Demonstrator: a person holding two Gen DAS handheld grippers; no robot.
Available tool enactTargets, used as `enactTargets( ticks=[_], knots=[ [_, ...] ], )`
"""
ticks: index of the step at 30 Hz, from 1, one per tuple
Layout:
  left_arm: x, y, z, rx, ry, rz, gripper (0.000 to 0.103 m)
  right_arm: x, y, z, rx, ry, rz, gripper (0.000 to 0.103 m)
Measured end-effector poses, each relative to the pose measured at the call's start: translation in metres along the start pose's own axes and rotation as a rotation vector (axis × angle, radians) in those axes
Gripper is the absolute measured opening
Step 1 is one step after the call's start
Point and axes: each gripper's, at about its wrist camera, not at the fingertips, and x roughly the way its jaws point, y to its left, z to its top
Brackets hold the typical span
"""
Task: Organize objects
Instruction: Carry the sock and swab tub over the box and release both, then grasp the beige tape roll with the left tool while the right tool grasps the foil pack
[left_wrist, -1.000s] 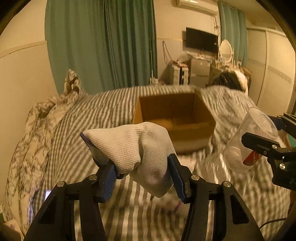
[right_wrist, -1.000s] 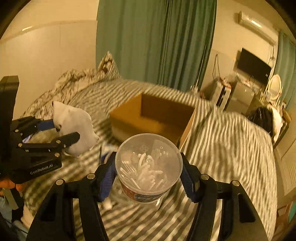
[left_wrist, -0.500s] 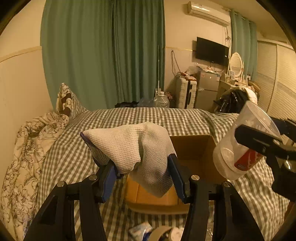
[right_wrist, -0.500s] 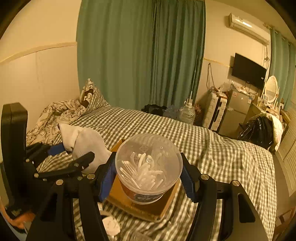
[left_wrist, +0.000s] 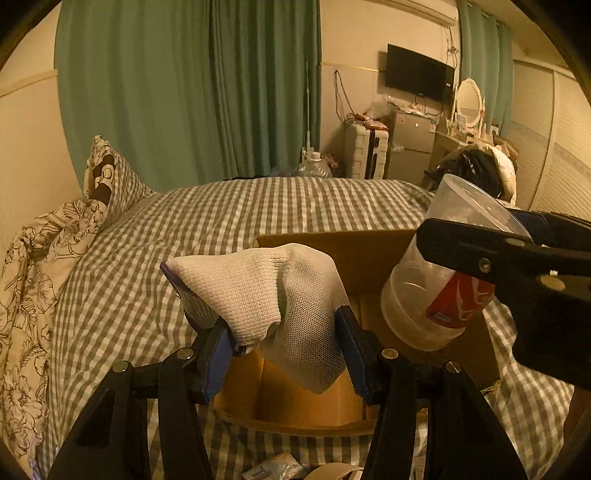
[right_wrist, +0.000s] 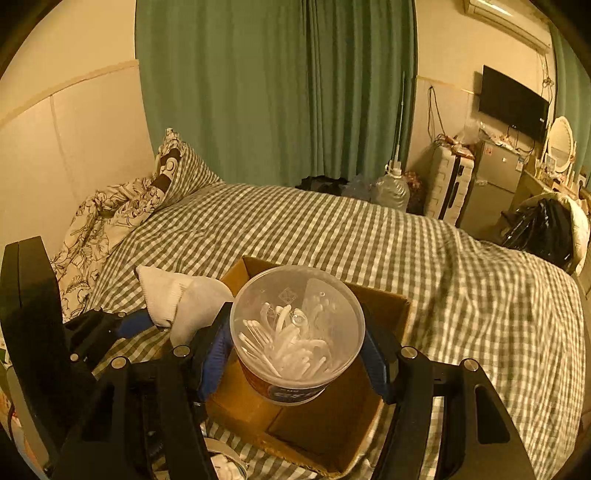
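My left gripper (left_wrist: 284, 350) is shut on a white knitted sock (left_wrist: 258, 291) and holds it above the near left part of an open cardboard box (left_wrist: 354, 251) on the bed. My right gripper (right_wrist: 297, 354) is shut on a clear plastic tub (right_wrist: 297, 332) of white plastic sticks with a red label, held over the box (right_wrist: 384, 302). The tub (left_wrist: 436, 295) shows at the right of the left wrist view. The sock (right_wrist: 177, 299) and left gripper (right_wrist: 147, 325) show at the left of the right wrist view.
The box sits on a green checked bedspread (right_wrist: 369, 236). A floral quilt and pillow (left_wrist: 55, 236) lie at the left against the wall. Small items (left_wrist: 273, 470) lie on the bed before the box. Green curtains, a suitcase, a fridge and a TV stand beyond the bed.
Both grippers have moved forward and lowered over the box, keeping hold of the sock and the tub. The box now sits directly beneath them.
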Motion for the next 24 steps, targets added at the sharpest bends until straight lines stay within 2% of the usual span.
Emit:
enactTargets(
  ticks=[3,7,9,14,18,20,24],
  knots=[
    [0.002,-0.002,-0.001,0.003,0.0,-0.013,0.057,0.003,-0.001,-0.004,0.009,-0.001,0.007,0.063],
    [-0.001,-0.001,0.0,0.006,-0.009,-0.002,0.07,0.0,-0.007,-0.006,0.025,-0.006,0.017,0.065],
    [-0.006,0.002,0.002,-0.007,-0.021,0.011,0.075,-0.008,-0.01,-0.004,0.035,-0.03,0.009,0.081],
    [-0.028,0.008,0.008,-0.018,-0.055,0.049,0.089,-0.043,-0.017,0.003,0.055,-0.071,0.002,0.083],
    [-0.058,0.012,0.012,-0.01,-0.095,0.075,0.09,-0.078,-0.018,0.001,0.032,-0.1,-0.027,0.086],
    [-0.073,0.016,0.01,-0.02,-0.106,0.075,0.099,-0.097,-0.016,-0.004,0.017,-0.108,-0.045,0.086],
    [-0.103,0.021,-0.002,-0.043,-0.112,0.08,0.099,-0.13,-0.011,-0.021,-0.011,-0.114,-0.061,0.086]
  ],
)
